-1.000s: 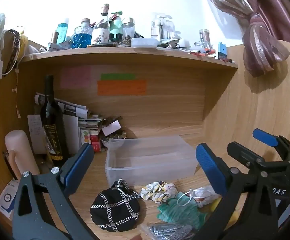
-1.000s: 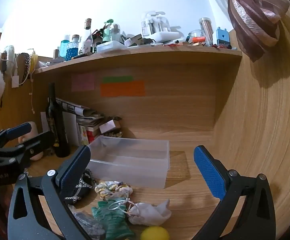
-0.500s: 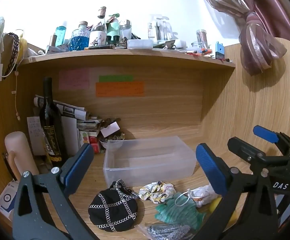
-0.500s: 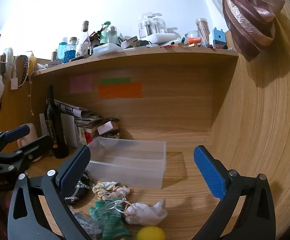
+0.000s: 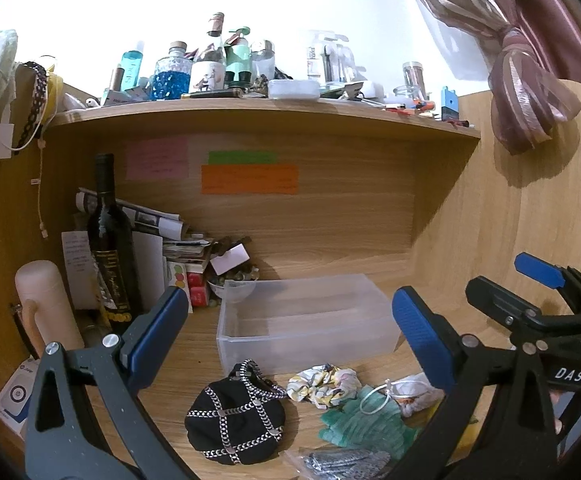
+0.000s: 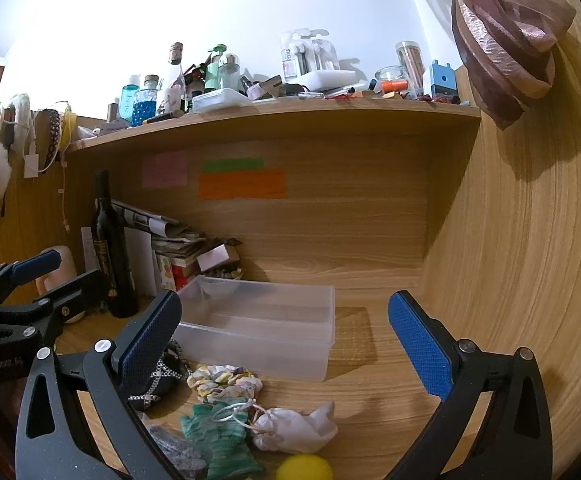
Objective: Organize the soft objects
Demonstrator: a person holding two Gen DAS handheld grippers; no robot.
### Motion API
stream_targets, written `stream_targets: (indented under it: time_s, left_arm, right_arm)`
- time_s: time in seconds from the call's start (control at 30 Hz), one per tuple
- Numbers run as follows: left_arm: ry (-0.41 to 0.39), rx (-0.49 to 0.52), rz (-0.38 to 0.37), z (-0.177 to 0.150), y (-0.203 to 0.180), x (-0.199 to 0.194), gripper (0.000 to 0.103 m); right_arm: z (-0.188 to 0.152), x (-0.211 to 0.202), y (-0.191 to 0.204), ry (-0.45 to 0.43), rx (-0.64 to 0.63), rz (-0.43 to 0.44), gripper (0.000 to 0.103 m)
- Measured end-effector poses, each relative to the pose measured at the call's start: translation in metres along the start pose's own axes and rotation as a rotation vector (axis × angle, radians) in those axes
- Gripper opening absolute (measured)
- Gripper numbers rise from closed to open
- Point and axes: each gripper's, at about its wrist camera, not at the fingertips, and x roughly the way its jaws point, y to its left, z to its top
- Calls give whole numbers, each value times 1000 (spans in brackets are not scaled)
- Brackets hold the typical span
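A clear plastic bin (image 5: 306,330) (image 6: 258,328) stands empty on the wooden desk. In front of it lie soft things: a black pouch with silver chains (image 5: 234,420) (image 6: 154,384), a floral scrunchie (image 5: 322,384) (image 6: 222,382), a green cloth (image 5: 362,420) (image 6: 222,440), a white drawstring pouch (image 5: 414,392) (image 6: 294,426), a grey glittery piece (image 5: 346,462) (image 6: 174,448) and a yellow ball (image 6: 304,468). My left gripper (image 5: 290,336) is open and empty above the pile. My right gripper (image 6: 284,340) is open and empty, to the right of the left one.
A dark wine bottle (image 5: 110,248), papers and small boxes (image 5: 186,264) crowd the back left. A pale cylinder (image 5: 44,308) stands at far left. The shelf above (image 5: 266,104) holds several bottles. A wooden side wall (image 6: 530,260) closes the right.
Both grippers have drifted slightly back and up, so the bin and pile sit a little lower and smaller in view. Both stay open. Nothing on the desk has moved.
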Motion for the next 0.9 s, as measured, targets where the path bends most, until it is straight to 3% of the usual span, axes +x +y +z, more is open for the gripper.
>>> stream_targets:
  time_s: [0.9]
  left_arm:
    - [0, -1, 12, -4, 1, 0, 103]
  right_arm:
    - [2, -3, 4, -16, -6, 23, 103]
